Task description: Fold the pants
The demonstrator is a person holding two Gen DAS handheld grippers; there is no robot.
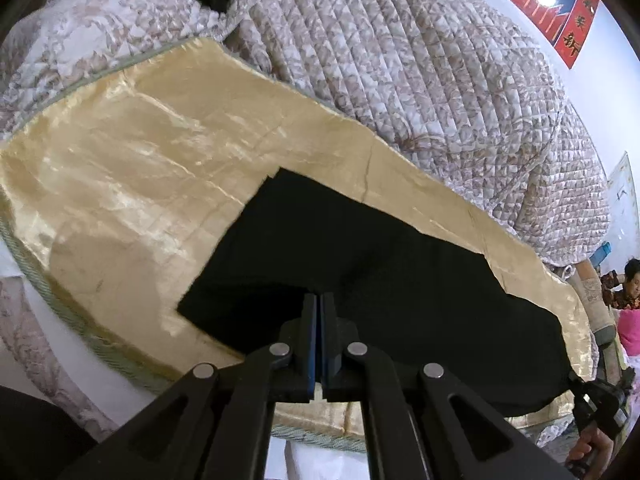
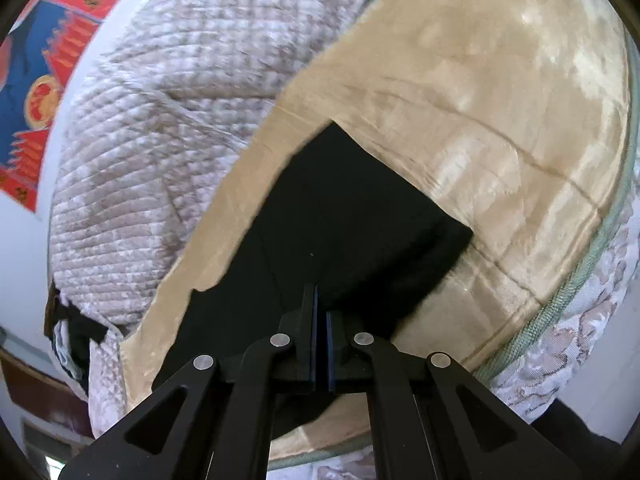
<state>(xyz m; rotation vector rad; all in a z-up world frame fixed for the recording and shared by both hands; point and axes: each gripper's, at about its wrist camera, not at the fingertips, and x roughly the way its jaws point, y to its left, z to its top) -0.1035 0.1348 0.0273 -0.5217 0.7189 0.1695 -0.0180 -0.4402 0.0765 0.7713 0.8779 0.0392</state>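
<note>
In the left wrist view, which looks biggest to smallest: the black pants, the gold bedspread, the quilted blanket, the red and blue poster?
1. Gold bedspread and quilted blanket: alike, too close to rank.
2. Black pants.
3. Poster, but it is farthest away and cut off.

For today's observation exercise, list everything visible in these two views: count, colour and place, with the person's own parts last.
pants: one pair, black, flat on the gold cover, in front of both grippers
gold cover: one, shiny gold with green cord edging, spread over the bed
quilt: one, white and brown pattern, heaped behind the cover
poster: one, red and blue, on the white wall
bystander: one person, at the far right edge of the left view
left gripper: one, black, jaws shut, tips over the pants
right gripper: one, black, jaws shut, tips over the pants
hand: one, holding the right gripper
</note>
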